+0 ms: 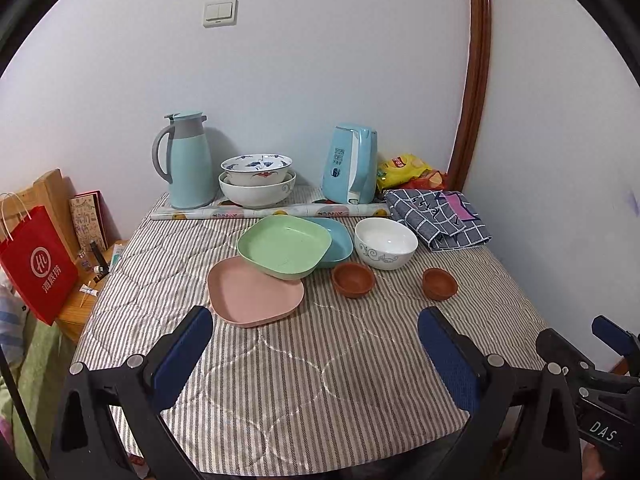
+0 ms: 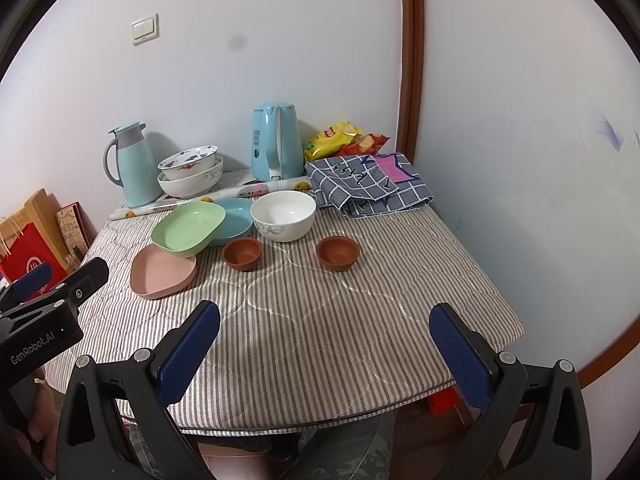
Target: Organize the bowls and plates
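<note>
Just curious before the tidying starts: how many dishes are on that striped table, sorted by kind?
Square plates: 3, the pink, green and blue.
Small brown bowls: 2, left and right.
White bowl, standing alone: 1.
Bowls nested at the back: 2, patterned inside white.
Total: 8

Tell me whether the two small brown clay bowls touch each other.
Apart. The right wrist view shows striped tablecloth plainly between the left brown bowl and the right brown bowl.
</note>
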The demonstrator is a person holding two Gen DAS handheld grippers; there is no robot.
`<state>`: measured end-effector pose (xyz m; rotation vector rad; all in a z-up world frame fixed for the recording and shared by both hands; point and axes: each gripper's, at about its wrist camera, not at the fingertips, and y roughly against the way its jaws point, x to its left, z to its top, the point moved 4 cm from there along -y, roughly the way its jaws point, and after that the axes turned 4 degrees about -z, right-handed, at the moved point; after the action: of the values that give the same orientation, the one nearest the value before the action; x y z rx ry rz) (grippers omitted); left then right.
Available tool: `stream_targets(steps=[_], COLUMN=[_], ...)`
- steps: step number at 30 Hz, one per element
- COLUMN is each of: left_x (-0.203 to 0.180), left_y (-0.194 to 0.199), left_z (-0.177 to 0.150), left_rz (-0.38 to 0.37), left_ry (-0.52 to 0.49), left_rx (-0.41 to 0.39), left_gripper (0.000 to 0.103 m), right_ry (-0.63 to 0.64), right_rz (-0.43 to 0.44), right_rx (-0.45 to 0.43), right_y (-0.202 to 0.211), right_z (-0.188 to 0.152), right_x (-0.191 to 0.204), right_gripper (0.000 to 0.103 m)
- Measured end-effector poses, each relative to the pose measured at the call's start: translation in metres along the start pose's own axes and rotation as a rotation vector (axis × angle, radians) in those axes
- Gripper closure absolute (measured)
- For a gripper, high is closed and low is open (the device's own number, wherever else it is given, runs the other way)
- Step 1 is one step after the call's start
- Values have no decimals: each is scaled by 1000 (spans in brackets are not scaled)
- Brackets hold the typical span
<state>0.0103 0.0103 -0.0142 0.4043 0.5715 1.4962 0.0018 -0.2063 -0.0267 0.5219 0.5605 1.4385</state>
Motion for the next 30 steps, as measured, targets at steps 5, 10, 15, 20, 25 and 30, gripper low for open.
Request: stream_targets(steps=[5, 10, 15, 20, 25, 30], left_x=[0, 0, 0, -2, -2, -1], left_y=[0, -1, 0, 0, -1, -4], left_z=[0, 1, 0, 0, 1, 4], left_rz=[0, 0, 0, 1, 2, 5], left_ry=[-2, -5, -7, -11, -11, -12], left_rx=[-1, -2, -3, -2, -5, -7], left_gripper=[0, 0, 0, 0, 0, 0], right_ry=[-4, -5, -6, -5, -6, -4], right_rz=[1, 2, 5, 7, 9, 9], right_rx=[-1, -2, -3, -4, -8, -6], right_y=[0, 0, 0, 0, 1, -2], right_z=[0, 0, 0, 0, 0, 1], right_x=[0, 0, 0, 0, 1, 5], right_gripper=[0, 0, 0, 0, 0, 0])
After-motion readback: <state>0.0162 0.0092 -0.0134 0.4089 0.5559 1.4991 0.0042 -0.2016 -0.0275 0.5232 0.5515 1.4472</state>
